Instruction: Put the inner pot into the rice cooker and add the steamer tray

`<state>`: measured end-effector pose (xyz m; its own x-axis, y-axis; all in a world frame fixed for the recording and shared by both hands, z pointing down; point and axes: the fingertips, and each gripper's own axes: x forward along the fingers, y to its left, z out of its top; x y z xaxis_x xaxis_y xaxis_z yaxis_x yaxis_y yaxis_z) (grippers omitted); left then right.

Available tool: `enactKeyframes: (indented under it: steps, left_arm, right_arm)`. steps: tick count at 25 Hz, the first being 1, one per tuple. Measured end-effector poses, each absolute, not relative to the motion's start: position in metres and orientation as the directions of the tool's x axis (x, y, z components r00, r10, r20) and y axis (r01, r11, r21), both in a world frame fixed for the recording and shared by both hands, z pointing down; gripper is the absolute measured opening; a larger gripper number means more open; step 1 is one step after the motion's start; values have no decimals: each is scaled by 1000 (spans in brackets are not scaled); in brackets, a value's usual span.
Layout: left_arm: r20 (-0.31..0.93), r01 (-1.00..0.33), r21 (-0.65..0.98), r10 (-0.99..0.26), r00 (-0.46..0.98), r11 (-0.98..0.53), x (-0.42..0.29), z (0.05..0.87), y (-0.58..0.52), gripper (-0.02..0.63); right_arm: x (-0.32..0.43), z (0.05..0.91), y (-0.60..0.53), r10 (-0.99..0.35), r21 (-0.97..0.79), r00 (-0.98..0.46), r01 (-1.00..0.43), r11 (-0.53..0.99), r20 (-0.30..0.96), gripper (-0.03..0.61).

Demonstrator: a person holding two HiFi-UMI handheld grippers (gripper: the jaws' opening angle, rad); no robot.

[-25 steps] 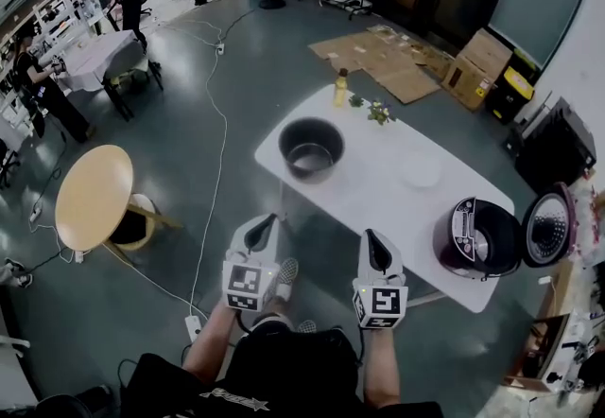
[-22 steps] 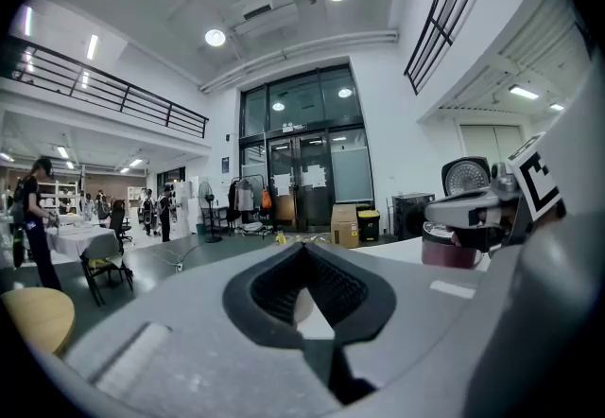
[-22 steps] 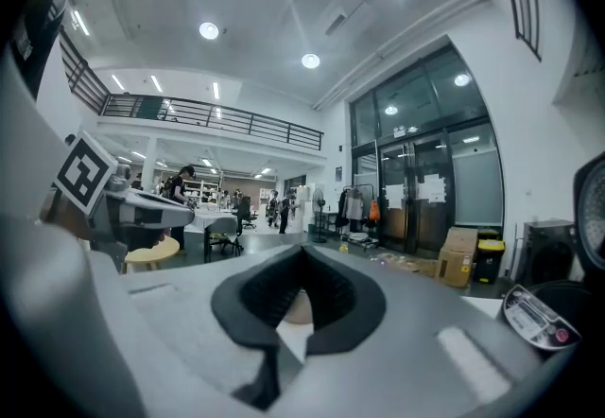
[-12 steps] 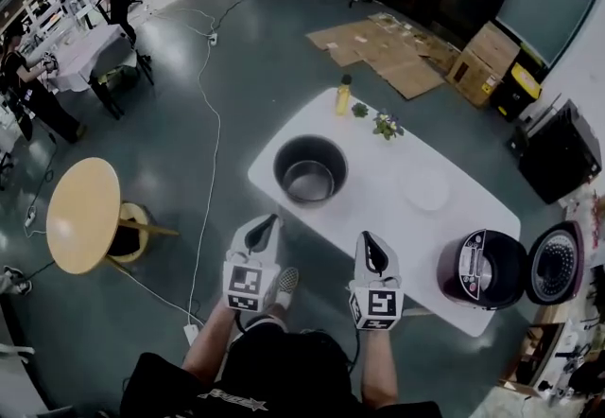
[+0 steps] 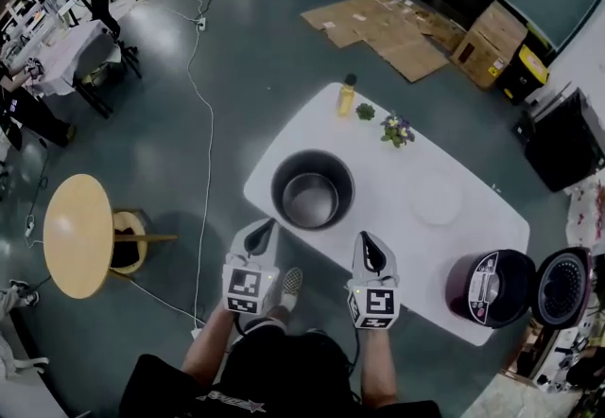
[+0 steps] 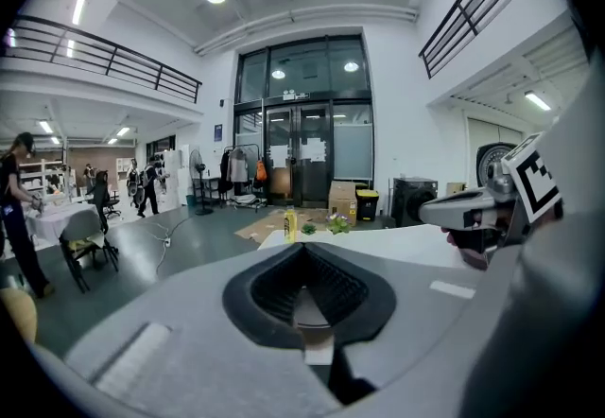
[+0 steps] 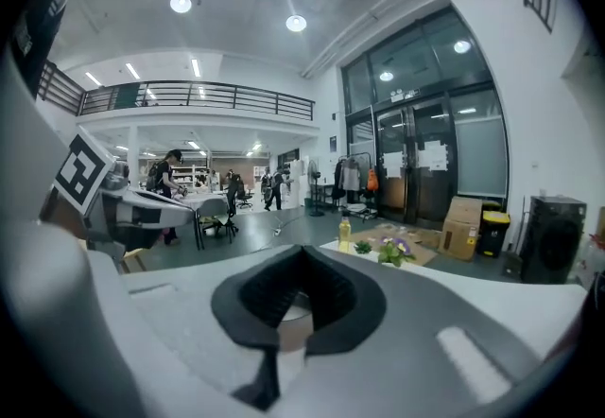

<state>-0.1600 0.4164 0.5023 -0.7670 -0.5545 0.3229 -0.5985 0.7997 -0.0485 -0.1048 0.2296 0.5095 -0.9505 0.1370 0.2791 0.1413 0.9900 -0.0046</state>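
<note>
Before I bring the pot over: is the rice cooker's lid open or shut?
Open. The lid is swung back beside the rice cooker, its round inner face showing in the head view.

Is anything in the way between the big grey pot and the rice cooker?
Nothing visible is. The stretch of table between the inner pot and the open rice cooker is bare. The white steamer tray lies off to the far side of that path.

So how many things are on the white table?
6: the inner pot near the front edge, the yellow bottle, a small green plant and a flower bunch at the far end, a white tray mid-table, the open rice cooker at the right end.
</note>
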Motion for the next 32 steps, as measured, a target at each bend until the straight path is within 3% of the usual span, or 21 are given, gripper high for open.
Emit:
enactKeyframes:
  steps: [12,15,16,17,21,32]
  left_arm:
    - [447,-621,2,-556,-701,784,-223,562,411,11]
    - [508,-598,47,-534,-676,800,-237,581,415,45]
    - [522,-598,64,-538,-662,799,-241,585,414,117]
    - [532,-601,74,-541,-651,796,-245,587,413,165]
    - [561,-618,81,-548,-621,782,-257,599,410,242]
    - [661,-640,58,-510,-550,766,-278,646,410,252]
  right_arm:
    - [-157,567,223,78,-39,-913,68,997,399,3]
    - [-168,578,216,58,-48,-901,42,998,431,3]
    - [-172,582,216,63,-56,-895,43,997,442,30]
    - [-176,586,216,71,-64,-888,47,997,454,119]
    - [-189,600,215,75,-82,-867,40,996,493,206]
    - [-208,644,213,83,-131,-807,7,991,584,209]
